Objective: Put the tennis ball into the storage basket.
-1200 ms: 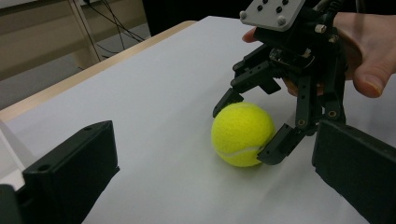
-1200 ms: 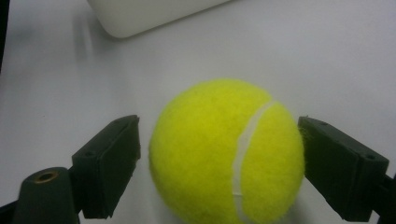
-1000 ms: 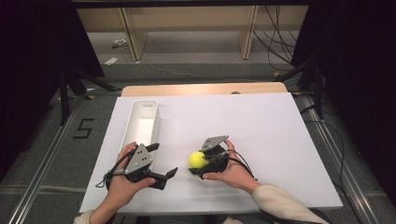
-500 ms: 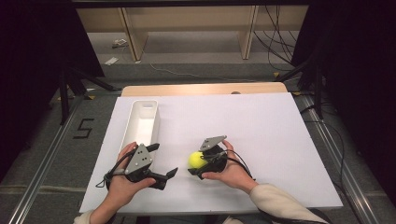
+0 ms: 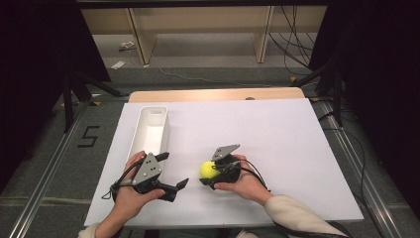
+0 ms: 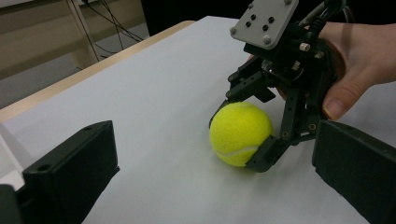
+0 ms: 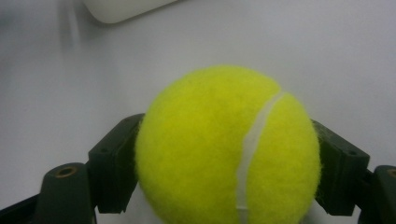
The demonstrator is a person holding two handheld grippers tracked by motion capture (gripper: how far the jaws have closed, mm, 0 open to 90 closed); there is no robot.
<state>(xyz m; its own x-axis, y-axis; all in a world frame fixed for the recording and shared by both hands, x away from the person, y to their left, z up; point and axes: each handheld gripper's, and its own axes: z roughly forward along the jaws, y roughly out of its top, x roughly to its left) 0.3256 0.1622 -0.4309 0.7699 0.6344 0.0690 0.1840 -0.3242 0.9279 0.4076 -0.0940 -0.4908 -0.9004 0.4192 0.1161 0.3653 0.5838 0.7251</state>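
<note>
Yellow felt fills the grasp: the tennis ball (image 7: pixel 227 147) sits clamped between the jaws of the right gripper (image 5: pixel 214 173), low on the white table (image 5: pixel 277 144). The left gripper (image 5: pixel 171 183) waits open beside it. Next likely comes a lift toward the white bin (image 5: pixel 151 130) ahead of the left gripper, calling for a firm squeeze.

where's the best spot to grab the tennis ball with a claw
Across its widest middle, one jaw on each side, coming in low along the white table. The tennis ball is round, so off-centre jaws would likely slip. The right claw holds it this way.
</note>
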